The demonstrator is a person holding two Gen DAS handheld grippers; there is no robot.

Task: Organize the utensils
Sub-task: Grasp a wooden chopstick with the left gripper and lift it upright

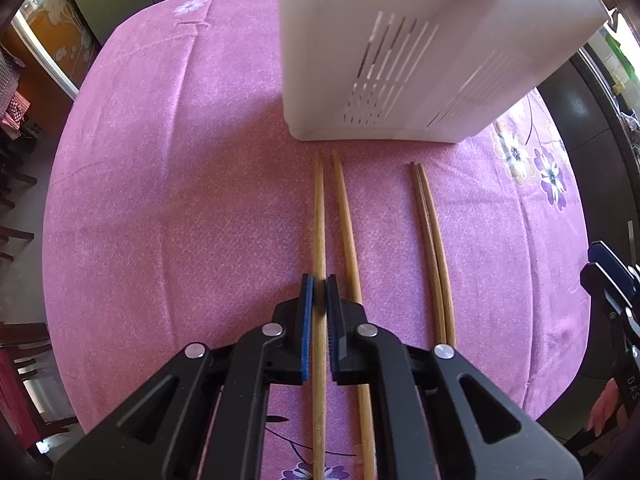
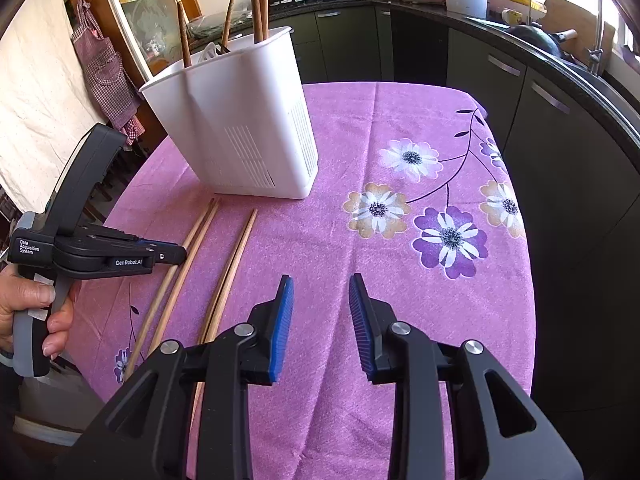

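Two pairs of wooden chopsticks lie on the pink tablecloth in front of a white utensil holder (image 1: 400, 60). My left gripper (image 1: 319, 284) is shut on the leftmost light chopstick (image 1: 319, 216), low at the cloth; its partner (image 1: 346, 216) lies just right of the fingers. A darker pair (image 1: 430, 232) lies further right. In the right wrist view the holder (image 2: 240, 128) stands upright with several utensils in it, the light pair (image 2: 180, 268) and the dark pair (image 2: 230, 272) lie before it. My right gripper (image 2: 321, 292) is open and empty above the cloth.
The table (image 2: 400, 280) is round with a floral pink cloth; its edge falls away on the right. Dark kitchen cabinets (image 2: 560, 140) and a counter curve behind. The left gripper's body (image 2: 80, 248) and the holding hand are at left in the right wrist view.
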